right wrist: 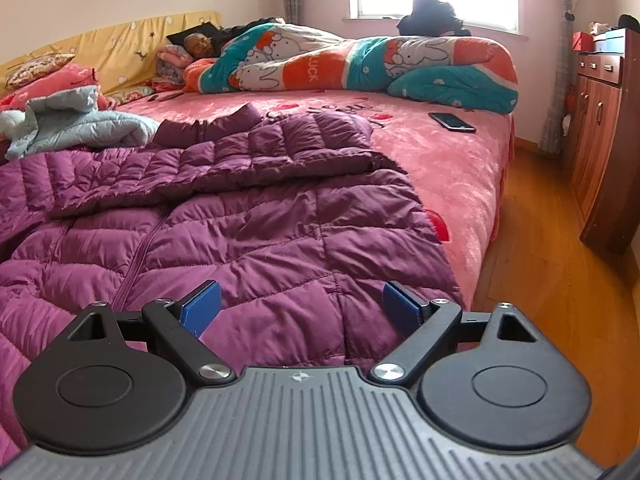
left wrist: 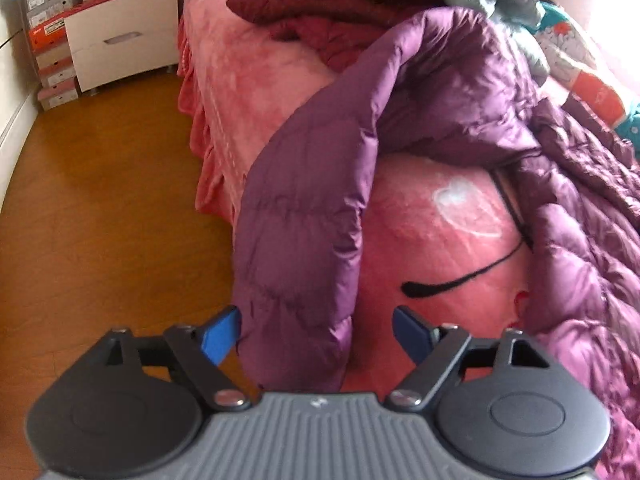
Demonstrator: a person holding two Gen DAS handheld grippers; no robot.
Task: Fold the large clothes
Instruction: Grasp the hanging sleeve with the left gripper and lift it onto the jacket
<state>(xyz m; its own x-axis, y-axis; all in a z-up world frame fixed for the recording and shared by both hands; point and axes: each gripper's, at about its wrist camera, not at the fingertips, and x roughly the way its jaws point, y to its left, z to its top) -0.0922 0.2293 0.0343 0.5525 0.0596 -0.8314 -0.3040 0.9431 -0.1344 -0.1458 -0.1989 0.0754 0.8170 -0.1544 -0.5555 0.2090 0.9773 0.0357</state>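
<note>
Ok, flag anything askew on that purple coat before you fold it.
One sleeve of the purple coat hangs over the edge of the bed toward the floor, instead of lying flat. The other sleeve is already folded across the body.

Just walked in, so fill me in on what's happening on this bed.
A person with a gripper in each hand is folding a purple down jacket spread on the pink bed. One sleeve already lies folded across the body. The other sleeve hangs over the bed's edge, between the open fingers of the left gripper, not yet pinched. The right gripper hovers open over the jacket's hem, holding nothing.
</note>
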